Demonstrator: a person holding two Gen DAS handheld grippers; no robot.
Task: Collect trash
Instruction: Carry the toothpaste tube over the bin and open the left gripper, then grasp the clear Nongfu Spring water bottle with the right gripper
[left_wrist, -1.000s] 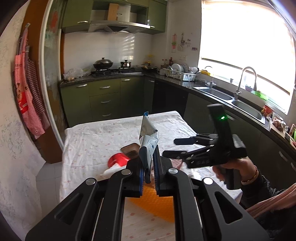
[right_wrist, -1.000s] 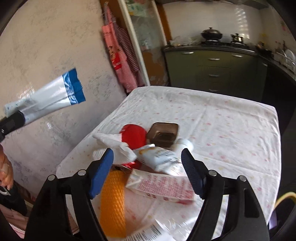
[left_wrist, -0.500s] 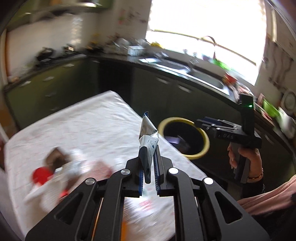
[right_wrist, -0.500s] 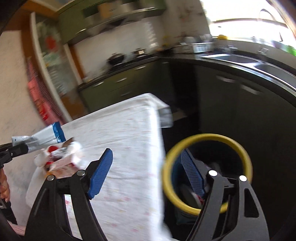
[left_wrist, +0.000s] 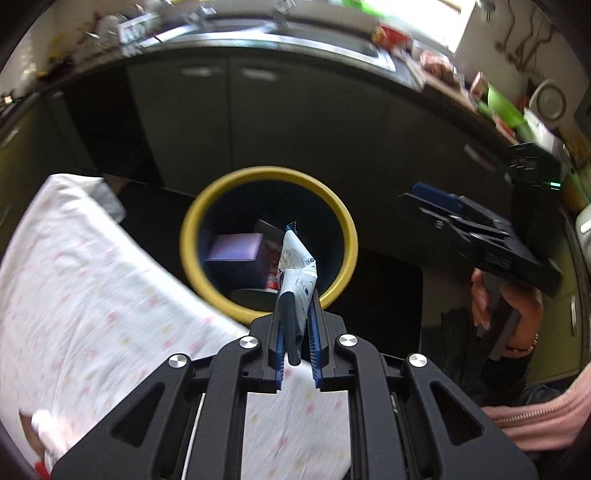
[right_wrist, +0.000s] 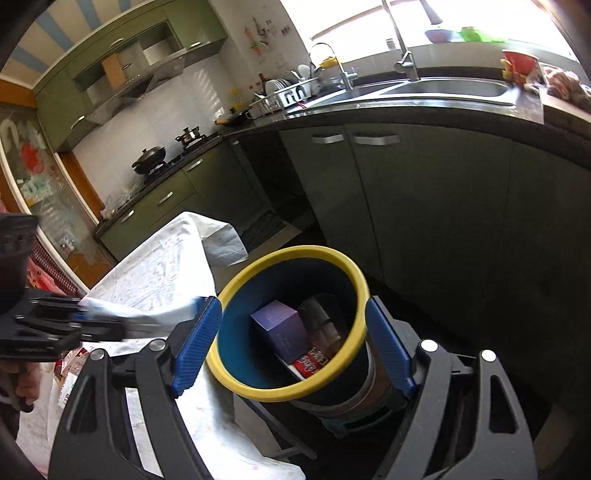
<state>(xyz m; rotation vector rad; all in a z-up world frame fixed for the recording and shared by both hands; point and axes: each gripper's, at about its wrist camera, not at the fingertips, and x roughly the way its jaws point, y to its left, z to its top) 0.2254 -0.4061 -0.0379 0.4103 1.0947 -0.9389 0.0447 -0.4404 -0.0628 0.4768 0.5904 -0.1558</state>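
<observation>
Over bin mouth | left gripper (left_wrist: 298, 328) jaws opening, crumpled wrapper (left_wrist: 296, 264) between pads; above yellow-rimmed bin (left_wrist: 347, 229) just beside table edge (left_wrist: 155, 266) | right gripper (right_wrist: 291, 343) jaws opening, empty

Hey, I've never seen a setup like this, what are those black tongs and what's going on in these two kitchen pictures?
A person holds hand-held tongs in each hand, each with a camera looking along its two fingers. One picture comes from the left tongs, the other from the right tongs. The left pair has a white and blue wrapper between its fingers, jaws just starting to open, aimed at a yellow-rimmed bin that already holds a purple box and other rubbish. The right tongs are open and hold nothing. Beside the bin is a table under a white patterned cloth.
</observation>
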